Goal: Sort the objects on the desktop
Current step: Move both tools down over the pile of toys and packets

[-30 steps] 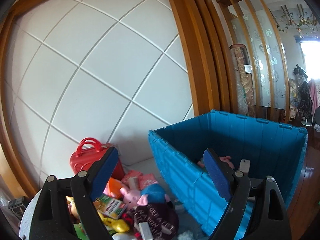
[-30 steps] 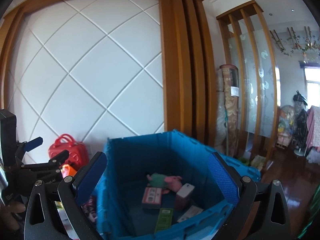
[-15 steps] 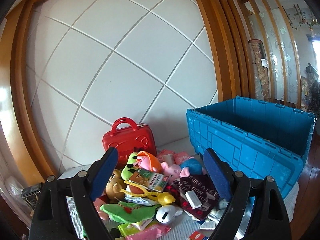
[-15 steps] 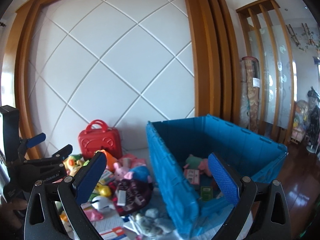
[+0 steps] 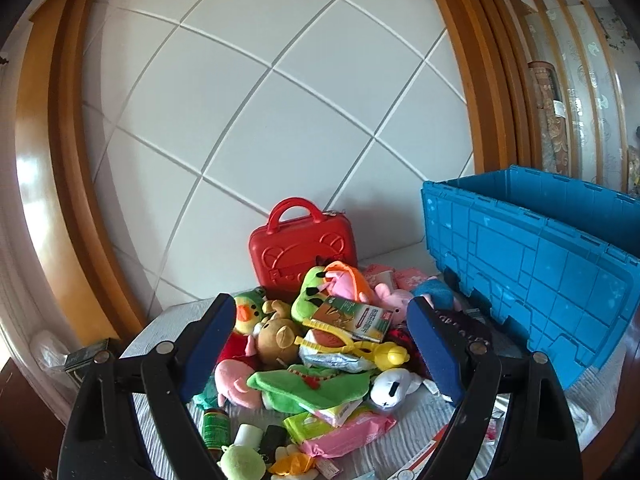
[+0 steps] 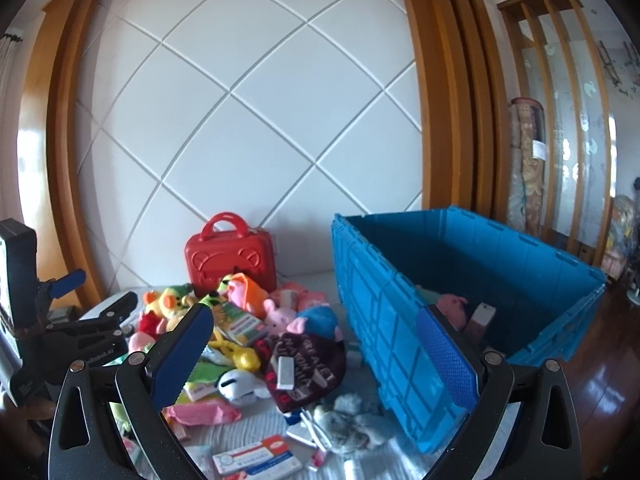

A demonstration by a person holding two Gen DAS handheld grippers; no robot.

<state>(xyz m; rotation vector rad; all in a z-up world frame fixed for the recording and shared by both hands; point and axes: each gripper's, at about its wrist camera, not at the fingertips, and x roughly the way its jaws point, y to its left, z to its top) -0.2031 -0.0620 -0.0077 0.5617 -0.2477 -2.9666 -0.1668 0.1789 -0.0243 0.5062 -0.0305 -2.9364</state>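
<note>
A heap of plush toys, packets and boxes [image 5: 320,344] lies on the white table; it also shows in the right wrist view [image 6: 240,336]. A red toy suitcase [image 5: 302,250] stands behind the heap by the wall. A blue crate [image 6: 460,300] stands to the right, with a pink plush [image 6: 452,306] and small boxes inside. My left gripper [image 5: 320,344] is open and empty, above the heap. My right gripper [image 6: 316,360] is open and empty, above a dark cap [image 6: 308,364] beside the crate.
A white panelled wall with wooden frames stands behind the table. A grey furry toy [image 6: 348,424] and a red-and-white card box [image 6: 256,458] lie near the front. The left gripper's body [image 6: 60,328] shows at the left in the right wrist view. The table edge drops off at the right.
Both grippers have swung left and back from over the crate toward the toy heap. Both stayed open and empty.
</note>
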